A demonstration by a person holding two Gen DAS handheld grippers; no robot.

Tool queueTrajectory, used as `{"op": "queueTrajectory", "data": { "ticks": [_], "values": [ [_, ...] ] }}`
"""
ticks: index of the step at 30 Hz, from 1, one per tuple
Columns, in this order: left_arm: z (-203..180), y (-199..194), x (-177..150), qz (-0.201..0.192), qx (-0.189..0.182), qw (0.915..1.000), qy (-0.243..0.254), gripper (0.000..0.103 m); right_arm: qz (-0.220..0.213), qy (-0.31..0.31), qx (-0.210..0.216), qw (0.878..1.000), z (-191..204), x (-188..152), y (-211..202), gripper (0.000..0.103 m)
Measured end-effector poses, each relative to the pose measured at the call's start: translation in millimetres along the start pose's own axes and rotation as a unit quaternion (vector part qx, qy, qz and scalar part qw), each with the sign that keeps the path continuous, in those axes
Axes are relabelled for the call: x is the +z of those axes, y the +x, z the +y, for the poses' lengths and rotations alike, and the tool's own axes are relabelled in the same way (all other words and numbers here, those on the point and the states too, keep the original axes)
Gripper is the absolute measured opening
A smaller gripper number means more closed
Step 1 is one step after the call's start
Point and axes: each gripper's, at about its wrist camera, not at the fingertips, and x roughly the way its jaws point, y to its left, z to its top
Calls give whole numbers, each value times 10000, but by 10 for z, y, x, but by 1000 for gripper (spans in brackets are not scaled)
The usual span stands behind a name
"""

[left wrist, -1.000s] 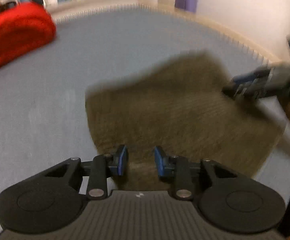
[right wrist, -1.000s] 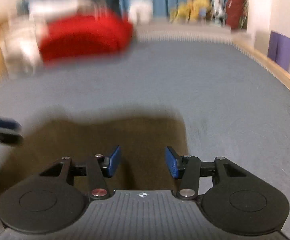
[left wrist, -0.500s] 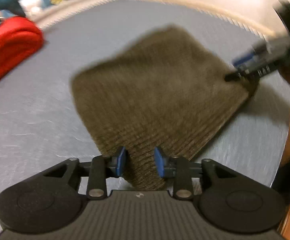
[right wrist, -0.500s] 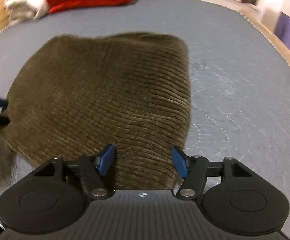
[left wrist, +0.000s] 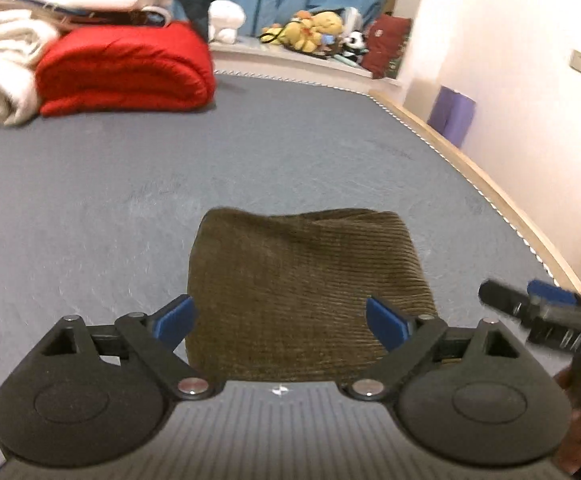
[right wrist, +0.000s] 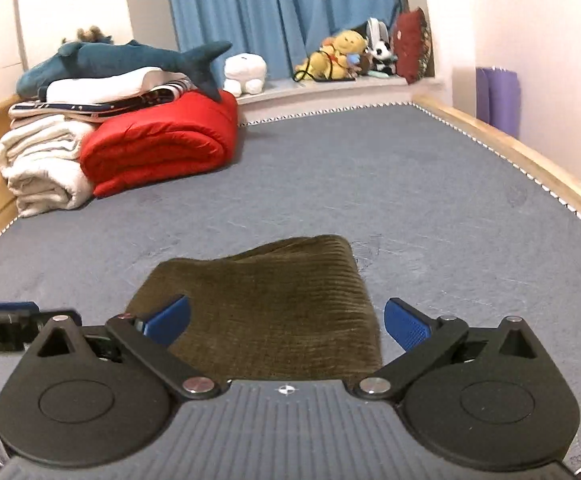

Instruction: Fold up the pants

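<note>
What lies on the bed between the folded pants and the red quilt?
Nothing: in both wrist views only bare grey bed runs from the pants to the red quilt.

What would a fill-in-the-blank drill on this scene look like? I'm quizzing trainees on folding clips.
1. The folded pants are olive-brown and lie on the ____ mattress.
2. The left gripper has its jaws ____.
3. The right gripper holds ____.
4. The blanket under the toy shark is ____.

Missing words: grey; open; nothing; red
</note>
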Motion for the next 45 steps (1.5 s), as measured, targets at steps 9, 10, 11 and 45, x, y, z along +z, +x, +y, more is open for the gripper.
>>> {"op": "queueTrajectory", "data": {
  "ticks": [9, 10, 11, 45],
  "values": [
    [-41, 365, -224, 733, 679, 9950, 30, 103, 532, -118, -475, 9974, -20, -329, 416, 102],
    [-46, 379, -214, 728, 720, 9947, 46, 103, 577, -123, -509, 9970, -23, -327, 448, 102],
    [-42, 393, -207, 739, 728, 9946, 27, 103, 593, -119, -511, 9969, -8, -345, 468, 102],
    [-49, 574, -276, 704, 587, 9955, 234, 103, 1101, 9, -452, 9929, 46, -314, 529, 102]
  ]
}}
